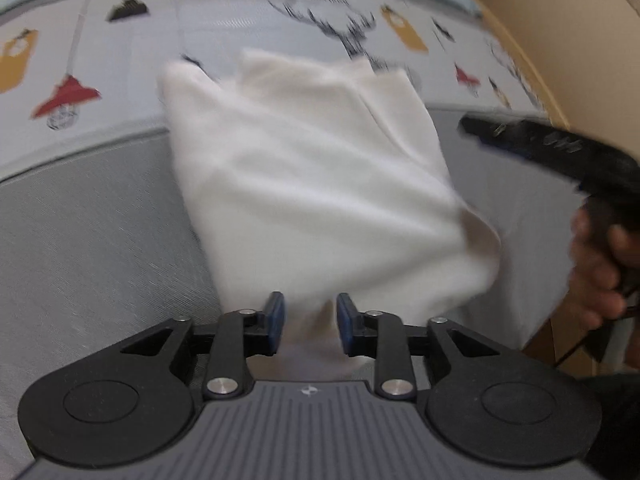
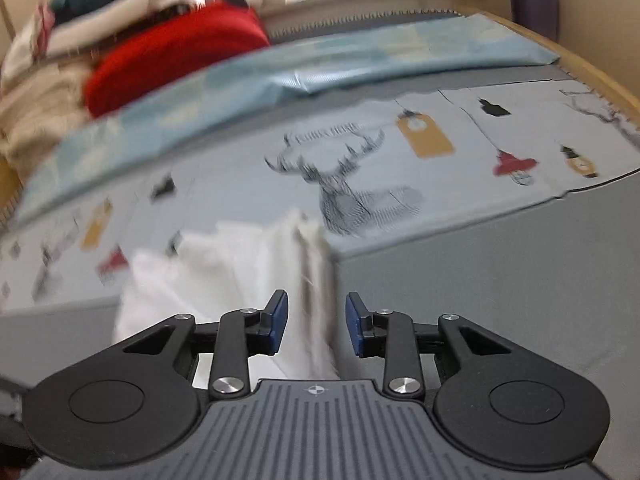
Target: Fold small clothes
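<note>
A white garment (image 1: 308,184) is seen in the middle of the left wrist view, partly folded and blurred, spread over a grey sheet (image 1: 92,232) on a bed, with its far corners reaching onto a printed cloth (image 1: 224,20) that bears lamps, tags and a deer's head. The left gripper (image 1: 310,322) is shown at the lower centre of that frame with its blue pads partly apart; the near edge of the garment passes between them, but no pad is seen pressing on the fabric, so the cloth lies loose in the gap. At the right edge of the same frame the right gripper (image 1: 472,128) is seen from the side, black and blurred, carried by a hand (image 1: 600,264); its opening cannot be judged from there. In the right wrist view the right gripper (image 2: 316,322) is shown at the lower centre with its pads likewise partly apart, and a bunched vertical fold of the white garment (image 2: 224,276) runs up between them without being clamped. Beyond it the printed cloth (image 2: 460,184) is crossed by a pale blue sheet (image 2: 320,68), and a red item (image 2: 172,64) is seen among piled clothes (image 2: 96,12) at the upper left.
</note>
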Action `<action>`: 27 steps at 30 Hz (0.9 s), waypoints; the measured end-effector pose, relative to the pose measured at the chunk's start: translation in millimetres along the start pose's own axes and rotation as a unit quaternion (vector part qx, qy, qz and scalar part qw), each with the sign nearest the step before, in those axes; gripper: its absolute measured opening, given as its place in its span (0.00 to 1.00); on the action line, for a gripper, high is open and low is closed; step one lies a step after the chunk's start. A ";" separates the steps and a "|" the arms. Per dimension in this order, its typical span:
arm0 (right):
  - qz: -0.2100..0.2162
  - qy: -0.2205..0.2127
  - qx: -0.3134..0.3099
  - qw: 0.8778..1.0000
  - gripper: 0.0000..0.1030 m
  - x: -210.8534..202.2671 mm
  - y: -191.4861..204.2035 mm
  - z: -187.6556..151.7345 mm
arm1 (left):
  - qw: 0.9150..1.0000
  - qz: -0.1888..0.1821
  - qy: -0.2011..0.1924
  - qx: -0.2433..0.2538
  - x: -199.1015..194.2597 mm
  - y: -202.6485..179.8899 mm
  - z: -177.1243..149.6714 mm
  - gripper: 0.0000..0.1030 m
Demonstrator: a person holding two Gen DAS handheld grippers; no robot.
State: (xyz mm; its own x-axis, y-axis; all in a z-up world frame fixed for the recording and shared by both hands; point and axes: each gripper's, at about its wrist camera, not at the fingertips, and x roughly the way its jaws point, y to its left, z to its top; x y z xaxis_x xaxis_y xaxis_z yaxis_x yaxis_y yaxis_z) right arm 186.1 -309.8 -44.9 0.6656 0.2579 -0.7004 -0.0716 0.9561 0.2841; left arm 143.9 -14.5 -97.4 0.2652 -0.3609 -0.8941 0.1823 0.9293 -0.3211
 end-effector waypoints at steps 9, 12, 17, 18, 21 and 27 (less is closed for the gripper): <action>-0.012 0.026 0.047 0.998 0.37 66.7 10.8 11.1 | 1.000 0.022 -0.009 -0.015 -16.3 27.7 -0.3 0.34; -0.005 0.018 0.041 0.999 0.03 72.1 17.5 15.2 | 0.999 0.025 -0.014 -0.024 -21.6 34.1 1.1 0.34; 0.013 -0.132 0.014 0.991 0.03 27.1 26.9 25.3 | 0.999 0.017 -0.022 -0.028 -24.1 30.7 7.3 0.34; -0.017 -0.106 0.011 0.994 0.05 34.4 25.0 23.9 | 0.999 0.013 -0.023 -0.028 -24.3 28.3 8.0 0.34; -0.101 -0.012 0.054 0.993 0.10 57.7 -0.1 13.5 | 0.999 0.007 -0.024 -0.026 -21.8 19.0 8.8 0.35; -0.005 -0.063 0.025 0.998 0.14 7.6 0.8 16.8 | 1.000 0.007 -0.019 -0.017 -11.7 6.9 9.8 0.35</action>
State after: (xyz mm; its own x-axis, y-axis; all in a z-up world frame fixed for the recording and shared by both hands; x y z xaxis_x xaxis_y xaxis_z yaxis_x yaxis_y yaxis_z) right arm 203.5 -309.4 -39.1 0.7547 0.2261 -0.6159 -0.0295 0.9495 0.3124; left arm 151.3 -4.6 -86.1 0.3039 -0.3507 -0.8858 0.1460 0.9359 -0.3205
